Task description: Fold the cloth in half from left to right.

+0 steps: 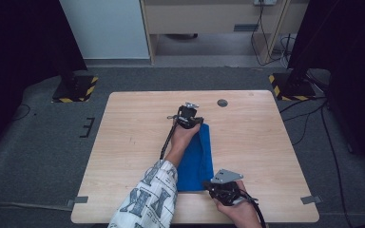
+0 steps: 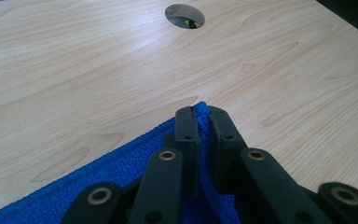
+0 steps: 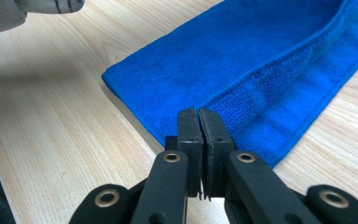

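A blue cloth (image 1: pixel 197 161) lies folded into a long strip on the wooden table (image 1: pixel 123 142), running from near the middle of the surface back toward its near edge, a little right of centre. The left gripper (image 1: pixel 193 122) is at the strip's far end, the sleeved forearm (image 1: pixel 147 199) reaching over the cloth's left side from the near edge. In the left gripper view its jaws are pressed together on the far corner of the cloth (image 2: pixel 121 168), with a fold of blue fabric pinched up between the pads. Beyond that corner the bare wood runs on to a round cable hole (image 2: pixel 184 15) near the table's far edge. The right gripper (image 1: pixel 211 185) is at the cloth's near right corner, close to the near edge of the table. In the right gripper view its jaws are pressed together on the cloth's edge (image 3: pixel 261 84), where the upper layer's hem meets the lower layer; the pads are nearly touching, with only thin fabric between them. The rest of the strip lies flat on the surface.
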The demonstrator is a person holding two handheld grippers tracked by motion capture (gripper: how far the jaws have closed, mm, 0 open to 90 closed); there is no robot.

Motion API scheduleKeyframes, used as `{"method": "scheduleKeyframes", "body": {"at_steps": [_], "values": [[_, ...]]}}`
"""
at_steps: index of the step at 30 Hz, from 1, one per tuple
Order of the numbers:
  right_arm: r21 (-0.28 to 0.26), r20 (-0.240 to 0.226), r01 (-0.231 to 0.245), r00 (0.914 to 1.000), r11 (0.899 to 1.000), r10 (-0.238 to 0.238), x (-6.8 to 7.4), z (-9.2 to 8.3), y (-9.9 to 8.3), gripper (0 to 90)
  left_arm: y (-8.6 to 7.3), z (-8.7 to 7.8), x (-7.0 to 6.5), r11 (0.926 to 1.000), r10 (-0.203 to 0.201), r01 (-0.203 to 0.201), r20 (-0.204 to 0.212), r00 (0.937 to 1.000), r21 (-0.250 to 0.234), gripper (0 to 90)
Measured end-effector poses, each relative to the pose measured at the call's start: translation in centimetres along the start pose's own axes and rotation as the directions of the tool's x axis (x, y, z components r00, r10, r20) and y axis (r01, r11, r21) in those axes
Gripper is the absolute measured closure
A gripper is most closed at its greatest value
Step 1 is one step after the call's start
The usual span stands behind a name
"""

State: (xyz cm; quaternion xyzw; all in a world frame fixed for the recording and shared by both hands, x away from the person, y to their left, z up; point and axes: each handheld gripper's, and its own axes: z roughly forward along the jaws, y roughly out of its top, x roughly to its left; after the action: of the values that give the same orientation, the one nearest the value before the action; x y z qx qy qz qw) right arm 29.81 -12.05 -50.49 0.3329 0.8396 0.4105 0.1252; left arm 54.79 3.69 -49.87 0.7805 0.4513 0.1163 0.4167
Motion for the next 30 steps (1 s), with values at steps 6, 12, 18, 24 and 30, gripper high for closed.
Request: {"method": "scheduleKeyframes", "body": {"at_steps": [6, 12, 18, 24, 30], "values": [[0.003, -0.004, -0.011, 0.9999, 1.0, 0.011, -0.2, -0.2, -0.1, 87.7, 0.0, 0.3, 0.0, 1.0, -0.005, 0.005, 0.002, 1.0, 0.002, 82.4], [0.002, 0.006, -0.022, 0.9997, 1.0, 0.022, -0.7, -0.5, -0.2, 87.6, 0.0, 0.6, -0.2, 0.9999, -0.011, 0.011, 0.015, 0.9998, 0.001, 82.3], [0.017, 0.023, -0.05, 0.9985, 0.999, 0.05, -1.2, -0.7, -0.4, 74.7, 0.0, 0.6, -0.4, 0.9995, 0.015, -0.015, 0.012, 0.9998, -0.026, 68.1], [0.027, 0.039, -0.061, 0.9975, 0.998, 0.06, -1.3, -0.5, -0.5, 58.7, 0.4, 0.0, -0.3, 0.9976, 0.027, -0.026, 0.014, 0.9995, -0.065, 49.9], [0.037, 0.07, -0.048, 0.9965, 0.998, 0.045, -1.3, -0.5, -0.6, 32.3, 0.6, -0.9, 0.0, 0.9968, 0.034, -0.032, 0.034, 0.9988, -0.074, 31.1]]}}
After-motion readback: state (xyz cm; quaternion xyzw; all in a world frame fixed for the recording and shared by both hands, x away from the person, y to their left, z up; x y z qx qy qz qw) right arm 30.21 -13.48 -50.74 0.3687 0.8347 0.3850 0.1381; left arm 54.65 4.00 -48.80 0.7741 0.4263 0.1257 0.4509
